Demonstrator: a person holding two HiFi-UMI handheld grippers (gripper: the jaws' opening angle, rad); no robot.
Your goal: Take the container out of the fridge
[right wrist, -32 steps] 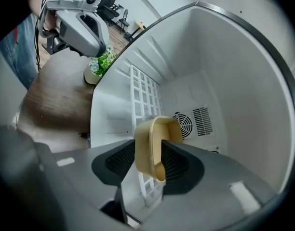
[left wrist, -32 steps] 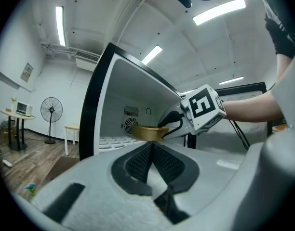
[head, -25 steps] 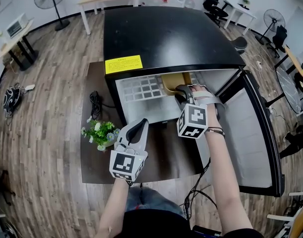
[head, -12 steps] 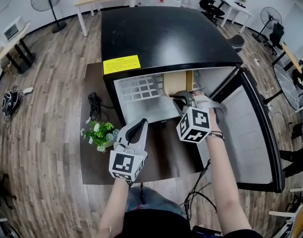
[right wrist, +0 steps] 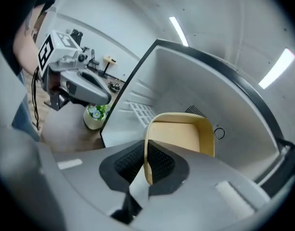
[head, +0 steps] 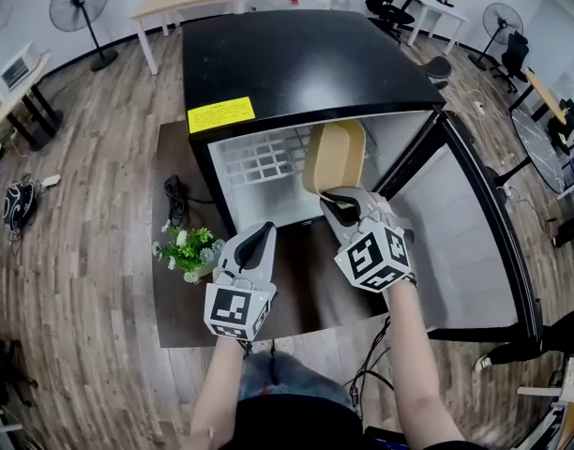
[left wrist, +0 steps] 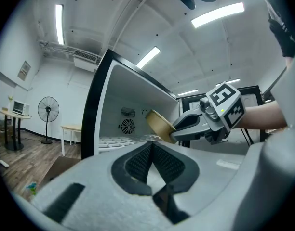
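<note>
Between right hand-held gripper (right wrist: 145, 152) pads (right wrist: 163, 165), container (right wrist: 179, 136) rim

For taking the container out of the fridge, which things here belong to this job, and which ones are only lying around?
Job: container, gripped at its rim; right tool, jaws just closed on it; fridge, door open.
Lying about: left tool, empty and shut; potted flowers; black cable; fan.

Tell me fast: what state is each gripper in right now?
Left gripper: shut, nothing between its jaws.
Right gripper: jaws have just been closing, now shut on the rim of the tan container.
</note>
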